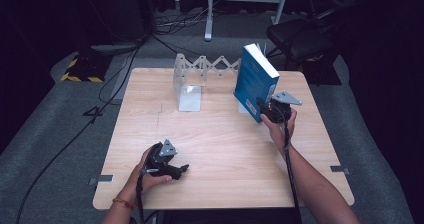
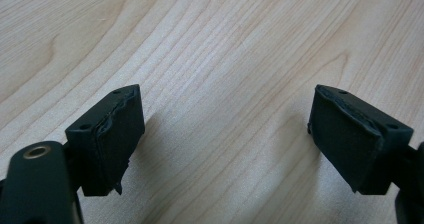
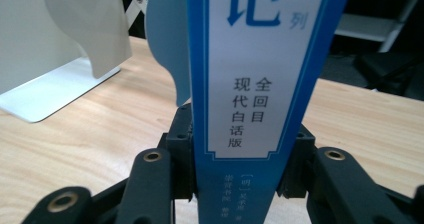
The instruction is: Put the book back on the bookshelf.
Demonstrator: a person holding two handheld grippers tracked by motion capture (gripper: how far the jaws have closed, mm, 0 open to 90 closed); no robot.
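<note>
Your left hand (image 1: 150, 170) lay low near the front edge of the desk (image 1: 215, 149), forearm coming in from the bottom, wrist close to the wood. It held the left tool (image 1: 181, 169) nearly flat, pointing to the right across the desk. In the left gripper view that tool (image 2: 225, 134) had its jaws spread wide, with bare wood grain between the pads (image 2: 117, 134) and nothing in them.

Your right forearm reached up and forward along the right side of the desk, and your right hand (image 1: 280, 126) wrapped the right tool (image 1: 262, 109) from below and behind, its grey plate on top. That tool pointed left and away, at the lower near corner of the book (image 1: 252, 81).

The book was blue with a white page edge, and stood tilted, its top leaning to the right, on the back right part of the desk. In the right gripper view the right tool (image 3: 237, 169) had its jaws pressed against the two covers, pinching the book (image 3: 260, 84) at the bottom of its spine, which faced the camera with its white label. I could not tell whether its lower edge touched the desk.

A white bookend (image 1: 187, 86) stood left of the book, apart from it, with a folding lattice (image 1: 215, 64) running behind between them. The left tool was well apart from the book.
</note>
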